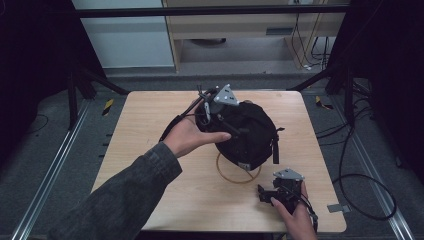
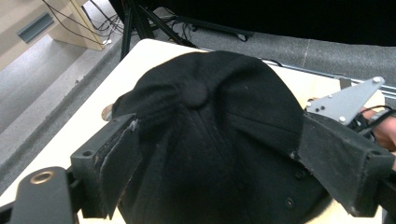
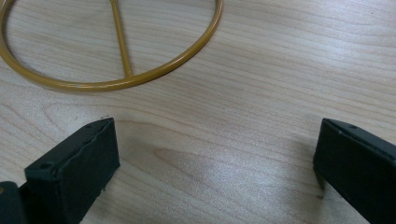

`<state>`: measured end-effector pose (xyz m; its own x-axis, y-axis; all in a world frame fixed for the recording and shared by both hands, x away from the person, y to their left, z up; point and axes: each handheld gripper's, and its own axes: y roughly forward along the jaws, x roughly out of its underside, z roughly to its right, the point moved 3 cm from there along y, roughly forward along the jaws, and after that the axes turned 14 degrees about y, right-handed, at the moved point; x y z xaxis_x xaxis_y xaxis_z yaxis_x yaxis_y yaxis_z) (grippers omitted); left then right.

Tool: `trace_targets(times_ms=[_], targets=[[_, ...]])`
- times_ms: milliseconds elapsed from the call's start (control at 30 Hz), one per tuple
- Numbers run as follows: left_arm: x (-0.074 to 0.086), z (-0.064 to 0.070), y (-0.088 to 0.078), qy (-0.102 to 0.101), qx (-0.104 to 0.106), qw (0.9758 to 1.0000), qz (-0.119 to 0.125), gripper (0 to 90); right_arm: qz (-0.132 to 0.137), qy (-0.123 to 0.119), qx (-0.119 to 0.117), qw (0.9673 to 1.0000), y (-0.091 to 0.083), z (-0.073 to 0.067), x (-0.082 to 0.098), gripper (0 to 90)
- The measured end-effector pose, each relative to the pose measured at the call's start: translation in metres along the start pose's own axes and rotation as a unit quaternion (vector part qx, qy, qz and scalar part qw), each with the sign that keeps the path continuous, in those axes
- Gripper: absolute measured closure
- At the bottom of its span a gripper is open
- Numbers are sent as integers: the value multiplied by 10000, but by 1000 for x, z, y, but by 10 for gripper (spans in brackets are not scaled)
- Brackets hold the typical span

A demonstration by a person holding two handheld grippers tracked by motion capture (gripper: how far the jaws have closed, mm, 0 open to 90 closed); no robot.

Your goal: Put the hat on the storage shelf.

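Observation:
A black cap (image 1: 247, 132) sits on a gold wire stand (image 1: 239, 175) in the middle of the wooden table (image 1: 150, 130). My left gripper (image 1: 227, 122) reaches onto the cap's crown from the far left. In the left gripper view its jaws stand wide on either side of the cap (image 2: 210, 140), with the crown button between them and the left gripper (image 2: 215, 126) open. My right gripper (image 1: 263, 193) lies low at the table's front right, held by a hand. It is open (image 3: 217, 128) over bare wood, with the stand's ring (image 3: 116, 84) just ahead.
The table's front edge runs close under the right hand (image 1: 295, 220). Metal floor rails (image 1: 50, 170) flank the table. Cables (image 1: 360, 180) loop on the floor at right, and a wooden cabinet (image 1: 240, 30) stands behind. The other gripper's grey plate (image 2: 345, 100) sits beyond the cap.

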<state>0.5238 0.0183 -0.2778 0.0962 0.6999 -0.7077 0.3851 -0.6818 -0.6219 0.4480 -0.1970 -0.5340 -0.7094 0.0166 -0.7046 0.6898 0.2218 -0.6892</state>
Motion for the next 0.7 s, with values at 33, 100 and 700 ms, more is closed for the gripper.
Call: trace_targets(times_ms=[33,100,700], targets=[[1,1,-1,10,9,10000,-10,124,-1,3,1,10000,0,0,0,4],[4,4,-2,-1,2,10000,-7,121,-4,24,-3,10000,0,0,0,4],[29,16,-36,-181,-180,9996,117,104,-7,32,12,10000,0,-1,0,4]])
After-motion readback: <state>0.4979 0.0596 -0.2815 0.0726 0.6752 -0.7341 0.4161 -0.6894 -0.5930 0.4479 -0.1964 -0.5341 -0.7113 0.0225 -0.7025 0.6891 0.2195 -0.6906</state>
